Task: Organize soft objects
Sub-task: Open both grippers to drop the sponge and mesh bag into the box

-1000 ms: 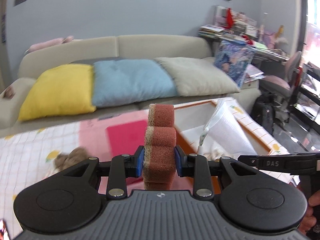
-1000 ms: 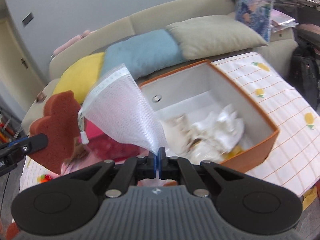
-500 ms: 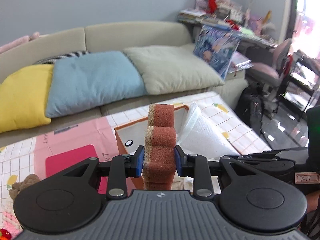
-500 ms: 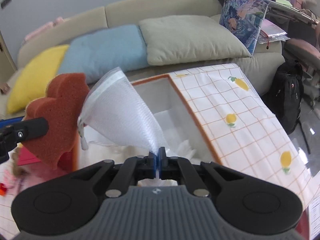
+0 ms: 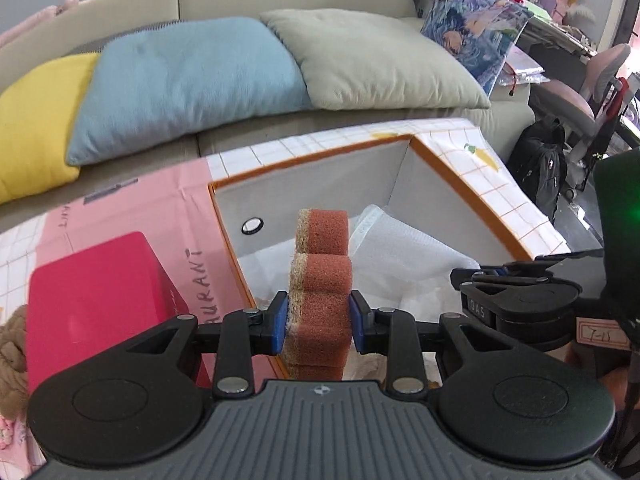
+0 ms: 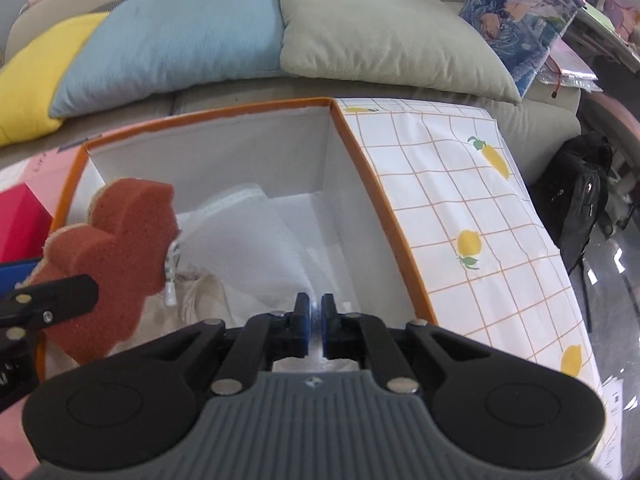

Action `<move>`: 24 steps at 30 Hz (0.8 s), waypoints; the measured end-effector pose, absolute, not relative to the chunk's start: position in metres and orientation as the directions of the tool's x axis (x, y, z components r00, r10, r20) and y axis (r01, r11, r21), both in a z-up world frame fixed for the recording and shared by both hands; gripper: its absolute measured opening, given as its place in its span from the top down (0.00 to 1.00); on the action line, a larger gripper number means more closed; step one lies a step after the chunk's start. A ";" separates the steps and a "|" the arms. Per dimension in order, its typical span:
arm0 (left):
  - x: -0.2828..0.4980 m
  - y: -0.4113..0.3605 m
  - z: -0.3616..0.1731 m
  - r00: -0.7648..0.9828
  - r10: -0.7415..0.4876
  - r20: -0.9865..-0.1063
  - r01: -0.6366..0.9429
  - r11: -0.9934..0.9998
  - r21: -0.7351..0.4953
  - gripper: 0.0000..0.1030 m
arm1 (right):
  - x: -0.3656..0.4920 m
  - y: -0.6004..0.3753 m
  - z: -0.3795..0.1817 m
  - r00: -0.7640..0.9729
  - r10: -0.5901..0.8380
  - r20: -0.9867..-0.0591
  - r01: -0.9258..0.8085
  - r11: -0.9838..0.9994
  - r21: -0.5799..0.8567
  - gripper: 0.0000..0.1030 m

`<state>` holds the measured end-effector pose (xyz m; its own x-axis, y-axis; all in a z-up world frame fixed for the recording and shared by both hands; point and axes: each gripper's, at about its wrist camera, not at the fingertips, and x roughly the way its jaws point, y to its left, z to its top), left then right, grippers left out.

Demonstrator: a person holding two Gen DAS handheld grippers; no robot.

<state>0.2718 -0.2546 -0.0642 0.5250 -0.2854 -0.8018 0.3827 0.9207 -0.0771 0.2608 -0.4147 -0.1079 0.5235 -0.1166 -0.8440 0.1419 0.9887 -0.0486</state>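
My left gripper point(image 5: 319, 322) is shut on a rust-red lobed sponge point(image 5: 320, 280), held upright over the near left corner of the orange-rimmed white box point(image 5: 304, 160). In the right wrist view the sponge point(image 6: 112, 256) shows at the left, just inside the box point(image 6: 200, 114). My right gripper point(image 6: 315, 316) hangs over the box's middle. Its jaws are opening, with a narrow gap between them. A corner of the white mesh bag point(image 6: 248, 240) is still in that gap, and the rest of the bag point(image 5: 404, 248) droops onto the white cloths inside.
A red box point(image 5: 100, 296) and a brown plush toy point(image 5: 10, 356) lie left of the orange box on the pink mat. Lemon-print cloth point(image 6: 460, 200) covers the table to its right. Behind stands a sofa with yellow, blue point(image 5: 184, 80) and grey cushions; a black backpack point(image 5: 540, 164) sits at right.
Both grippers have moved right and down over the orange box. The mesh bag, held up before, has sagged into the box, and the right jaws have parted slightly.
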 end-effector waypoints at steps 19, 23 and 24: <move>0.252 -0.238 -0.025 0.580 -0.332 -0.744 0.394 0.914 -0.100 0.24 | 0.239 -0.396 -0.075 0.544 -0.132 -0.828 0.095 0.991 -0.096 0.51; 0.236 -0.222 -0.009 0.608 -0.348 -0.714 0.373 0.919 -0.130 0.19 | 0.220 -0.391 -0.062 0.565 -0.130 -0.815 0.099 0.991 -0.089 0.39; 0.231 -0.218 -0.006 0.616 -0.350 -0.706 0.364 0.921 -0.139 0.18 | 0.215 -0.389 -0.060 0.568 -0.129 -0.813 0.104 0.991 -0.084 0.37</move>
